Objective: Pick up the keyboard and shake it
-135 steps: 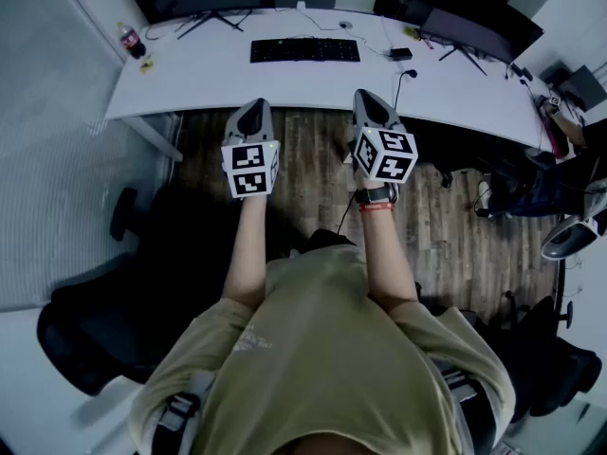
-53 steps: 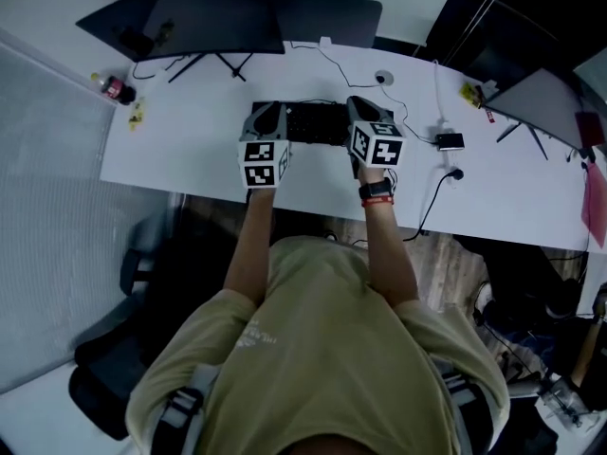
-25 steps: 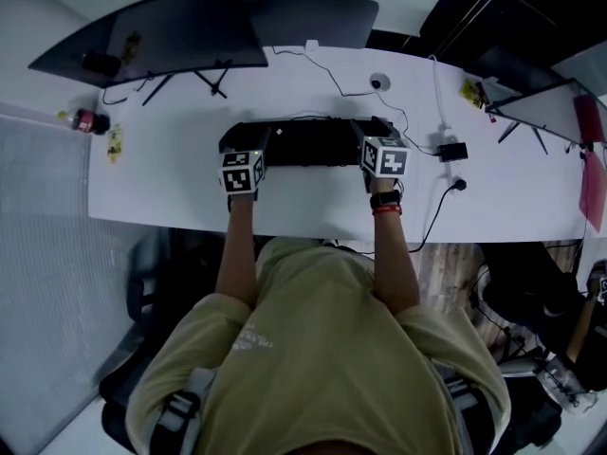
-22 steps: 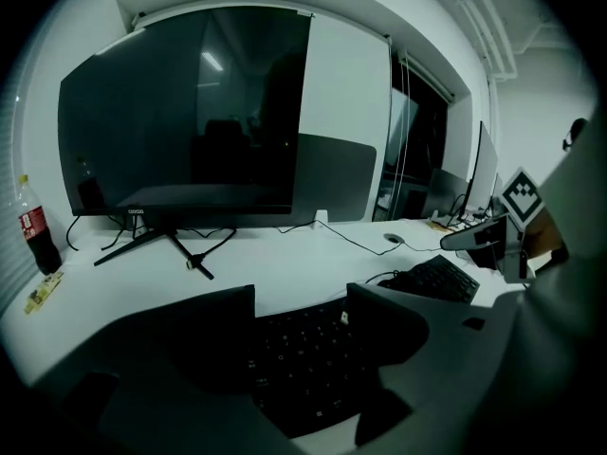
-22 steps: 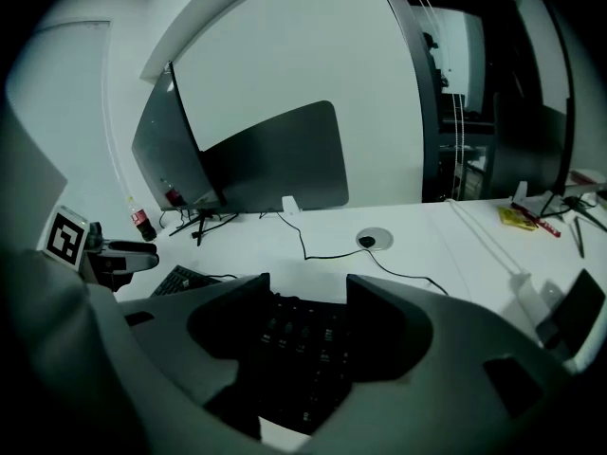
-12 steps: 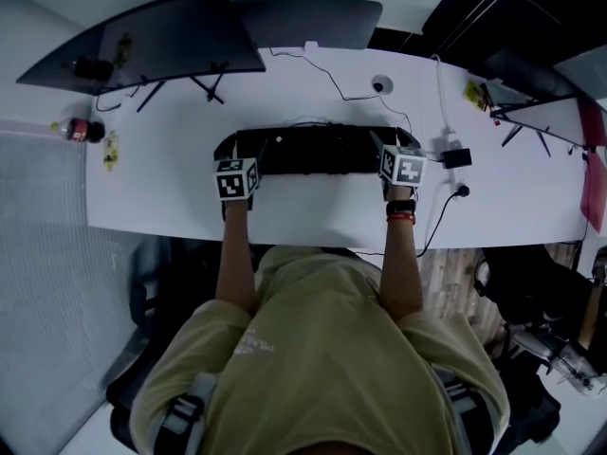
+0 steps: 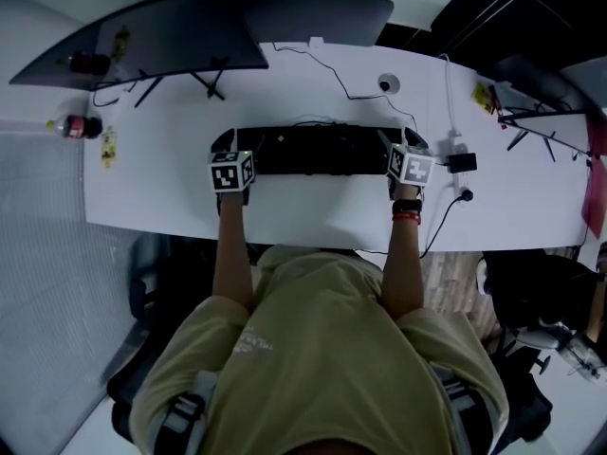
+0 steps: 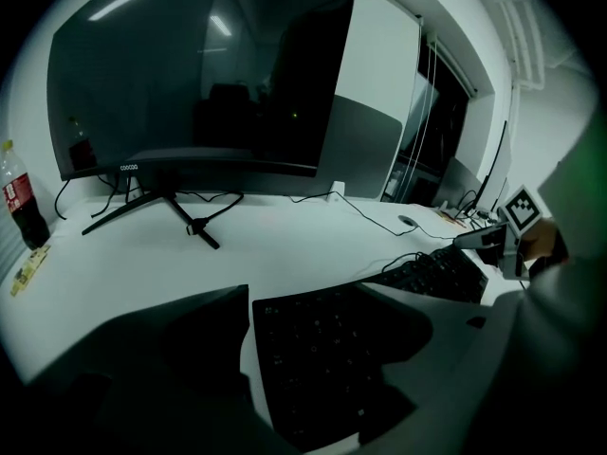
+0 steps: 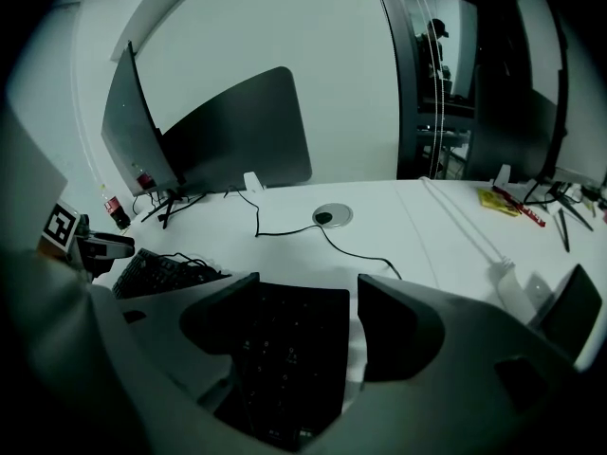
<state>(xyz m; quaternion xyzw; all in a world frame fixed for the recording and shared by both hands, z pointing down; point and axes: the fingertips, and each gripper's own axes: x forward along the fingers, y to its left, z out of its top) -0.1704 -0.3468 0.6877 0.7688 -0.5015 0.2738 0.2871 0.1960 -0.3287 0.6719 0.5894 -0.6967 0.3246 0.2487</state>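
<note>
**Both grippers spread at the keyboard's ends, grasp yet to come**

The black keyboard (image 7: 318, 150) lies flat on the white desk (image 7: 313, 211) at my twelve o'clock, its long side running from nine to three. A dark monitor (image 7: 152, 36) stands beyond it at eleven. My left gripper (image 7: 225, 146) sits at the board's nine o'clock end and my right gripper (image 7: 404, 144) at its three o'clock end, both angled down and away from me. Each pair of jaws has just been opening and now stands spread wide. In each gripper view the end rows of keys show in the gap, but I see no pad pressing on them, so nothing is held.

I read this as the reach before the grasp. To do it well, I want both grippers set equally deep at the two ends, so the board does not twist when it rises. The pads should meet the solid case rather than key caps that give. I would close the two together, then lift level.

The case looks like smooth plastic and may slip once shaken, so the grip should be firm before any raise. A thin cable (image 7: 313, 119) leaves the far edge at twelve. I take it for the keyboard's lead, so I would keep the shake short and low. A small black box (image 7: 463, 162) lies just beside the right gripper at three, and I would keep clear of it.
</note>
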